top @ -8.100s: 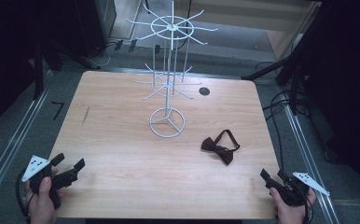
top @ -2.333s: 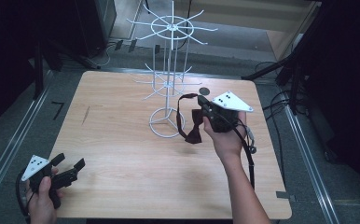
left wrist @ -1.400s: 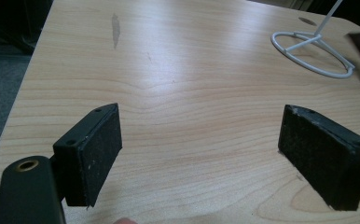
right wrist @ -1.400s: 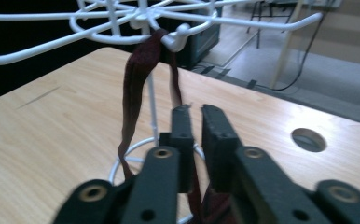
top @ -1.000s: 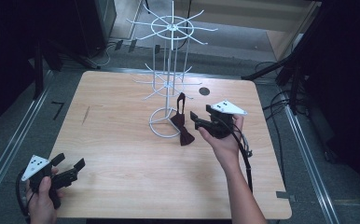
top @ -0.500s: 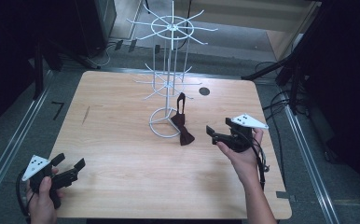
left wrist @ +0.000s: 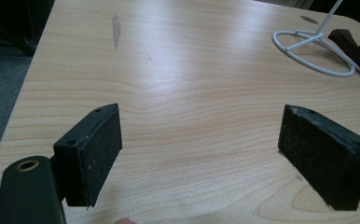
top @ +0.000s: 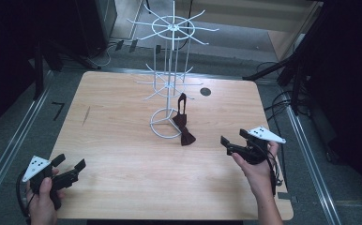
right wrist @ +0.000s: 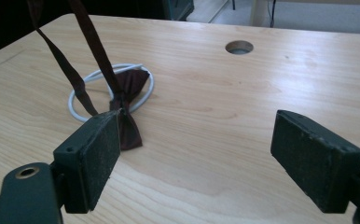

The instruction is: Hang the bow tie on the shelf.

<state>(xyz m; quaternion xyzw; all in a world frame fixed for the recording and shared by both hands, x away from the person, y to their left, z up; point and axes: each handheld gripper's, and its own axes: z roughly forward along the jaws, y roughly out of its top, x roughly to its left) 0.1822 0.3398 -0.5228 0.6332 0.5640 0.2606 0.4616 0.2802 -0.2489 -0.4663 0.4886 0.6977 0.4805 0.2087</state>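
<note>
High view has the dark bow tie (top: 183, 123) near the middle of the frame, its strap looped over a low arm of the white wire rack (top: 169, 89) and its bow resting on the worktop (top: 123, 154) beside the rack's ring base. The right gripper (top: 233, 144) is at the lower right of the frame, well apart from the tie; its jaws have just been opening and now stand wide with nothing between them. The left gripper (top: 71, 171) sits at the lower left, jaws also spread wide and empty over bare wood.

By my judgement the hanging step is finished and the releasing hand is on the way back. The next move probably calls only for checking that the strap sits securely on the arm.
</note>
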